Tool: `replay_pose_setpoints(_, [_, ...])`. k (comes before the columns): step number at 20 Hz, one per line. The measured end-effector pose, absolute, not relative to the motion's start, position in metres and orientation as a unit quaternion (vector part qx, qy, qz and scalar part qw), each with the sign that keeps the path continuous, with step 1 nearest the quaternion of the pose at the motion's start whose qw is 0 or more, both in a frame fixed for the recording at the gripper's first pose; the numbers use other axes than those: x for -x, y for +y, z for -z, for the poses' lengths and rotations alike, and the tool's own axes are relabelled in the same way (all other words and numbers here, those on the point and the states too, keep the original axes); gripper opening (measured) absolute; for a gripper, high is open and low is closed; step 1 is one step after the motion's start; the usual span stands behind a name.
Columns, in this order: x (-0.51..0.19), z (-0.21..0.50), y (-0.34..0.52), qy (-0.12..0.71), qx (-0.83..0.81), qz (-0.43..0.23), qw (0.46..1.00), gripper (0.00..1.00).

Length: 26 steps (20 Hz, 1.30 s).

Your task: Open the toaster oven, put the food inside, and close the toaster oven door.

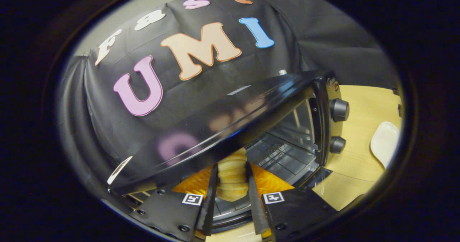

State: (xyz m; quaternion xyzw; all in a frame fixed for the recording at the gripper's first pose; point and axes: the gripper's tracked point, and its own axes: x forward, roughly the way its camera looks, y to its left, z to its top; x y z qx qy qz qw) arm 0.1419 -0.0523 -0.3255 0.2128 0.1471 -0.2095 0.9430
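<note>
So right now my gripper (pixel 233 184) has both fingers squeezed onto the food (pixel 233 179), a ridged, golden pastry-looking thing, one finger on each flank. I'm holding it by the sides so the long axis points forward, which I figure makes it easier to slide in nose-first. The pastry sits right at the mouth of the toaster oven (pixel 287 127), just under the front edge of its glossy top, with the wire rack (pixel 280 159) showing beyond it and off to the right. The whole view is tilted, so I'm clearly coming in at an angle, probably to get under that top lip without bumping it. The door (pixel 230 213) looks to be folded down underneath my fingers, though I can only see a curved bit of it, so take that with a grain of salt. Over on the right of the oven are the two knobs (pixel 338 110), and further out on the wooden table (pixel 363 102) there's a white plate (pixel 384 141), sitting well clear of the oven. My guess is we're mid-task: door open, food not yet set down, closing the door left to do.
</note>
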Motion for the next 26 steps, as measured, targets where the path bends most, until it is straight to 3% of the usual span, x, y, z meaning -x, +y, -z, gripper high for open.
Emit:
replay_pose_setpoints(2, [-0.147, 0.329, -0.052, 0.149, -0.214, 0.207, 0.943, 0.46])
replay_pose_setpoints(13, [-0.128, 0.319, -0.047, 0.160, -0.174, 0.189, 0.953, 1.00])
replay_pose_setpoints(19, [-0.076, 0.296, -0.025, 0.178, -0.117, 0.162, 0.964, 1.00])
replay_pose_setpoints(26, [0.018, 0.296, 0.004, 0.254, 0.039, 0.149, 0.955, 1.00])
